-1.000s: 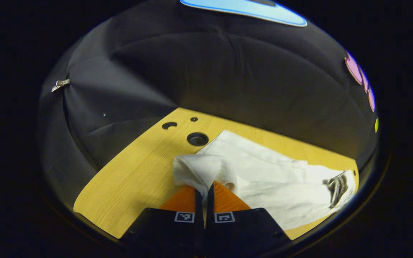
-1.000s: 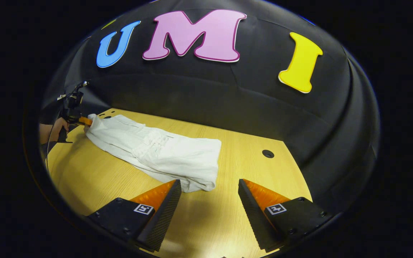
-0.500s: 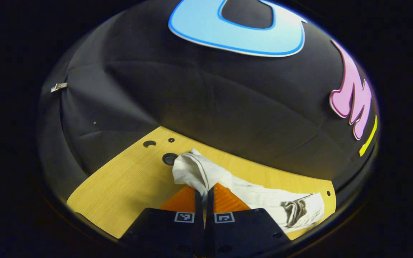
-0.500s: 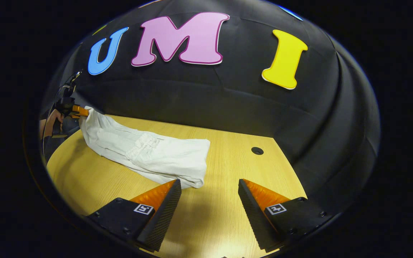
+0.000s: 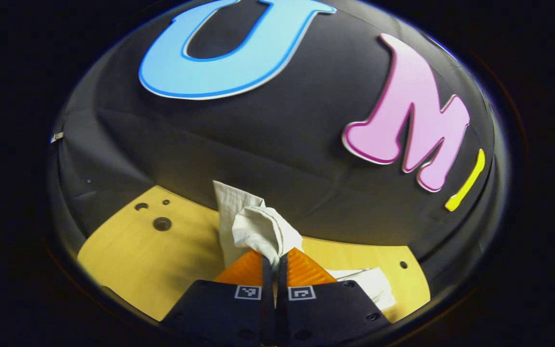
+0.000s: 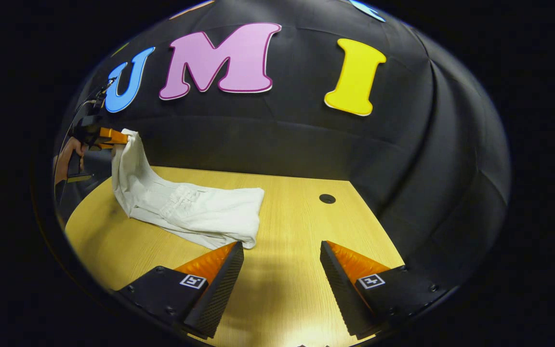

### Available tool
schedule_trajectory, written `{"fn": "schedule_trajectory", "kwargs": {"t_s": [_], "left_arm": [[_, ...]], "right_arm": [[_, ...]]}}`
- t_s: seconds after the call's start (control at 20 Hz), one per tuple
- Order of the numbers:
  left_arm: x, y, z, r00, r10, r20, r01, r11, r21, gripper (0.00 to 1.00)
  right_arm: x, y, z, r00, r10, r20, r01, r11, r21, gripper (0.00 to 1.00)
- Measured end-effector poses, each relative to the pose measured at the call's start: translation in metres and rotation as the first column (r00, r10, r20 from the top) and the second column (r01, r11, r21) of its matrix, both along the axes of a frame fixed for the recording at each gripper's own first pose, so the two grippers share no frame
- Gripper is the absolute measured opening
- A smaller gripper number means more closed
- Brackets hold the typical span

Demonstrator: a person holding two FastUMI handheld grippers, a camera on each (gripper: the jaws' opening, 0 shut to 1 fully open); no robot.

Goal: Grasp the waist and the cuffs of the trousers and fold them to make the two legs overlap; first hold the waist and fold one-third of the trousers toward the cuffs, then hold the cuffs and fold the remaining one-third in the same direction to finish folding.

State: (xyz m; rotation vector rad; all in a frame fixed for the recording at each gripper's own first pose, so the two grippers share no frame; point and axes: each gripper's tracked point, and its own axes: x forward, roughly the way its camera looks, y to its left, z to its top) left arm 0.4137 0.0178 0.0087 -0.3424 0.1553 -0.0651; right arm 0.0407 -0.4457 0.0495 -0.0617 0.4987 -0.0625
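The white trousers (image 6: 195,217) lie folded on the wooden table (image 6: 297,299), their thick folded end nearest my right gripper (image 6: 281,245). That gripper hovers open over the bare wood, with its left finger just short of the folded edge. My left gripper (image 5: 274,262) is shut on the other end of the trousers (image 5: 258,226). It holds a bunched fold of cloth well above the table. In the right gripper view the left gripper (image 6: 113,137) is at the far left, with the cloth hanging steeply from it down to the table.
A hand (image 6: 65,159) holds the left gripper at the table's left end. The table has a round hole (image 6: 327,198) at the back right and several small holes (image 5: 162,223) near its left corner. The black booth wall stands close behind.
My left gripper has risen with the end of the trousers, pulling that part off the table into a steep hang. My right gripper stayed open and shifted only slightly.
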Motion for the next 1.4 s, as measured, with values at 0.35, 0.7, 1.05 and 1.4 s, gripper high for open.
{"fn": "schedule_trajectory", "kwargs": {"t_s": [0.35,0.7,1.05,1.4], "left_arm": [[0.002,-0.127,0.014,0.985,-0.172,0.021,0.172,0.985,-0.028,0.06],[-0.003,-0.232,0.010,0.950,-0.313,0.007,0.314,0.949,-0.024,0.06],[-0.008,-0.295,-0.026,0.939,-0.342,-0.045,0.345,0.935,0.078,0.06],[-0.014,-0.310,-0.068,0.942,-0.311,-0.129,0.327,0.935,0.139,0.24]], "right_arm": [[-0.028,-0.039,0.002,0.995,-0.100,0.001,0.100,0.995,0.010,0.98],[-0.056,-0.065,0.005,0.985,-0.171,0.014,0.170,0.985,0.016,0.97],[-0.077,-0.072,0.004,0.978,-0.206,0.013,0.205,0.977,0.059,0.97],[-0.080,-0.064,0.015,0.985,-0.165,0.042,0.164,0.986,0.011,0.98]]}}
